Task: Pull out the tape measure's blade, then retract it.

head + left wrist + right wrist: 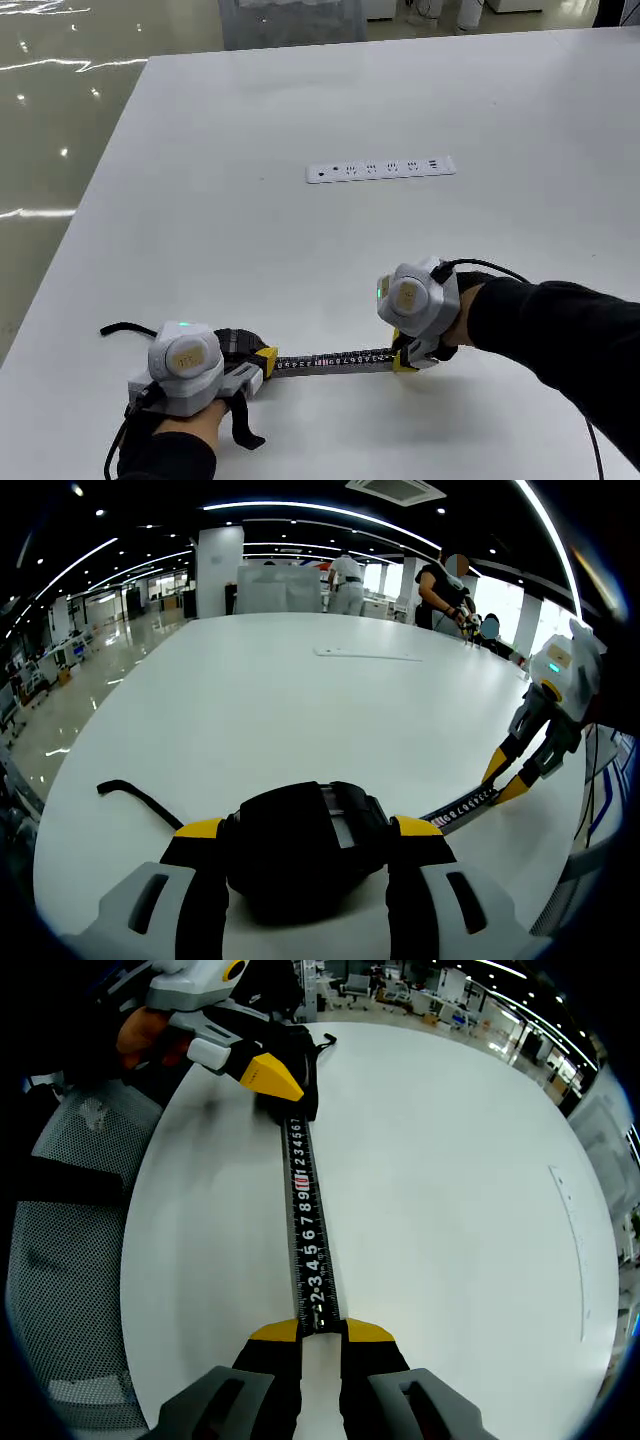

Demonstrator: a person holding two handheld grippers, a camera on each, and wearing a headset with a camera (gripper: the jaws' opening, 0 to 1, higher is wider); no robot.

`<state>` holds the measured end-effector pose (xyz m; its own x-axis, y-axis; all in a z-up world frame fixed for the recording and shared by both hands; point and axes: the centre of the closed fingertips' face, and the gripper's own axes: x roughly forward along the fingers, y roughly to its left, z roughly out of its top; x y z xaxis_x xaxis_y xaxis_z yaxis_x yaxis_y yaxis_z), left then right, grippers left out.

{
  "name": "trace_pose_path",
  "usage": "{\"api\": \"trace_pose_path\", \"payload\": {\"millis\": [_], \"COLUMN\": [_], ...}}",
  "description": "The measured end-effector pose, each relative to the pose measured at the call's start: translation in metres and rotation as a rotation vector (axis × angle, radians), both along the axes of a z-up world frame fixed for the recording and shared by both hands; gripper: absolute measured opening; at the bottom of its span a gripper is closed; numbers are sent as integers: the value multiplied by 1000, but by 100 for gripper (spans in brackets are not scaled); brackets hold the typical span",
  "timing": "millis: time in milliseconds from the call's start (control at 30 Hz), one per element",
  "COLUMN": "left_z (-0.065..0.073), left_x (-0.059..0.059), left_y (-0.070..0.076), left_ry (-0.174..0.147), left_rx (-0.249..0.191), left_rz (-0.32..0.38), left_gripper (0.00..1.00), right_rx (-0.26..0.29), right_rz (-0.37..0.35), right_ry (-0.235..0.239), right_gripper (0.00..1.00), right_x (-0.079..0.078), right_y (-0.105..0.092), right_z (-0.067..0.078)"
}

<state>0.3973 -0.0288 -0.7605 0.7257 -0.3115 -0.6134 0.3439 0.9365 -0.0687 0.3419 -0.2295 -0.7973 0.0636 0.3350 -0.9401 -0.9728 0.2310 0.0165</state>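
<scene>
Your left gripper [308,827] clamps the case [236,346] | your right gripper [320,1332] pinches the blade [305,1220] tip | blade lies flat, running rightward from case

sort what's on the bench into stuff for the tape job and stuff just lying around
For the job: case, held in the left tongs; blade, part way out, pinched at its end by the right tongs.
Lying about: power strip.
</scene>
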Motion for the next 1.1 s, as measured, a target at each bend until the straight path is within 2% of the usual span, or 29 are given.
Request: {"api": "trace_pose_path", "payload": {"millis": [1100], "left_z": [0], "left_x": [0], "left_y": [1], "left_ry": [3], "left_rx": [-3], "left_rz": [1], "left_gripper": [59], "right_rx": [-4], "right_rz": [-18], "right_ry": [4], "right_gripper": [10], "right_x": [2], "right_y": [11], "right_z": [0]}}
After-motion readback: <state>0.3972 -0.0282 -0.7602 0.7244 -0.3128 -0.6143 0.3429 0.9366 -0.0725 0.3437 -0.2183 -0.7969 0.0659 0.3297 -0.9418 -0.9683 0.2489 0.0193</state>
